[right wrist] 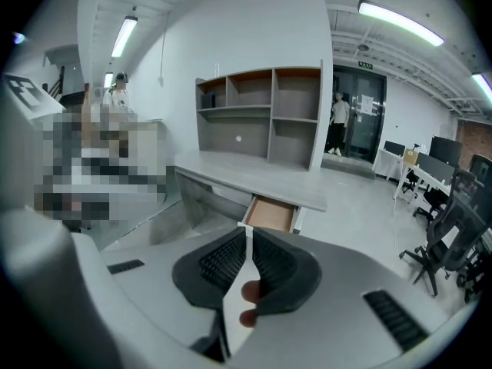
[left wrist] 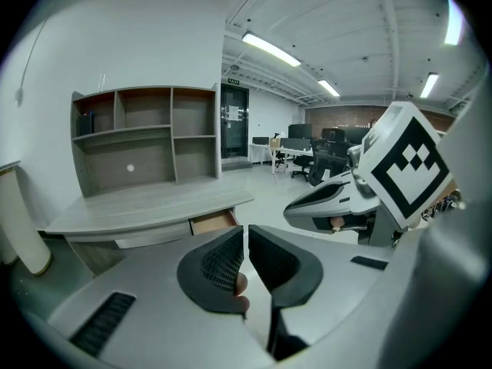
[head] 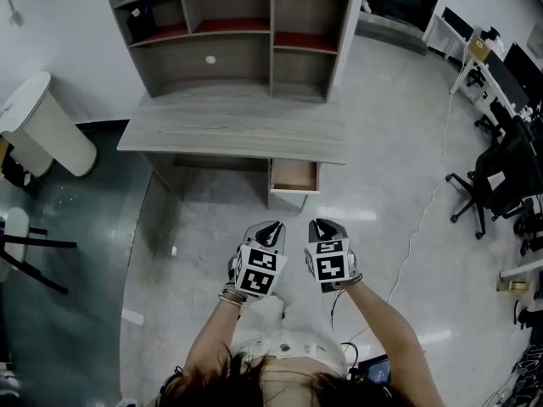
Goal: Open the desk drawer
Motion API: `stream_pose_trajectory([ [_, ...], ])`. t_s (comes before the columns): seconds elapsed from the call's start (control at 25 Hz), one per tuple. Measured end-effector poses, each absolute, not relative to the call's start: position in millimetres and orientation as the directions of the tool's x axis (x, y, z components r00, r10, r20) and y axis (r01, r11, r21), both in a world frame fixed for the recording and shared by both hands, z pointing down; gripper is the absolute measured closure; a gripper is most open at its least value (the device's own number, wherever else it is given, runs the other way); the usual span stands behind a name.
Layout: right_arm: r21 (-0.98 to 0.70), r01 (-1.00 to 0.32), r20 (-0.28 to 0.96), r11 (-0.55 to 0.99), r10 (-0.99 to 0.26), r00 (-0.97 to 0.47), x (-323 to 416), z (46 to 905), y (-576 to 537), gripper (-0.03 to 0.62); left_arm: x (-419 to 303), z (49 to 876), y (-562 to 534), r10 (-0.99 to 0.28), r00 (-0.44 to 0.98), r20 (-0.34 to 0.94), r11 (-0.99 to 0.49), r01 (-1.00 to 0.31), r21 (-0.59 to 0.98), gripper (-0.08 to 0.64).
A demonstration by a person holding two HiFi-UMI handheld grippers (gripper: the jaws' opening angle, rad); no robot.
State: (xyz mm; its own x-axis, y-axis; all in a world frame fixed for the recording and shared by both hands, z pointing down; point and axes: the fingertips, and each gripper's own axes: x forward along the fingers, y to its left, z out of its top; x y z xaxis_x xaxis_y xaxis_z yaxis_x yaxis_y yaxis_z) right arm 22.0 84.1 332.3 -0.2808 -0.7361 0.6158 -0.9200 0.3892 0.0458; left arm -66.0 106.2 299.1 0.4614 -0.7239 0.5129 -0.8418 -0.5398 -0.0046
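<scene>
The grey desk (head: 229,130) stands ahead of me, and its small drawer (head: 294,176) at the right end is pulled out, showing a bare wooden inside. Both grippers hang side by side over the floor, well short of the desk and apart from it. My left gripper (head: 271,226) points at the drawer, jaws together with nothing between them. My right gripper (head: 321,224) is beside it, also shut and empty. In the left gripper view the drawer (left wrist: 214,221) lies beyond the closed jaws (left wrist: 246,235). In the right gripper view the drawer (right wrist: 270,214) sits just above the jaw tips (right wrist: 248,233).
A shelf hutch (head: 237,32) stands on the desk's back. A white bin (head: 47,125) is at the left with black stool legs (head: 34,253) below it. Office chairs (head: 501,176) and desks fill the right side; a cable (head: 422,223) runs across the floor. A person (right wrist: 338,121) stands by the far door.
</scene>
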Motion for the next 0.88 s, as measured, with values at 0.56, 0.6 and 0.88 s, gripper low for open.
stream_pose_trajectory([
  [0.56, 0.091, -0.873, 0.514, 0.48, -0.773, -0.372, 23, 276, 109, 0.56, -35, 272, 114, -0.762, 0.449, 0.467, -0.492, -0.87, 0.034, 0.534],
  [0.6, 0.087, -0.873, 0.506, 0.48, -0.776, -0.377, 24, 273, 112, 0.56, -34, 269, 117, -0.763, 0.45, 0.464, -0.493, -0.87, 0.033, 0.534],
  [0.88, 0.045, -0.88, 0.476, 0.472, -0.785, -0.397, 29, 261, 135, 0.561, -32, 257, 137, -0.784, 0.445, 0.433, -0.483, -0.875, 0.026, 0.534],
])
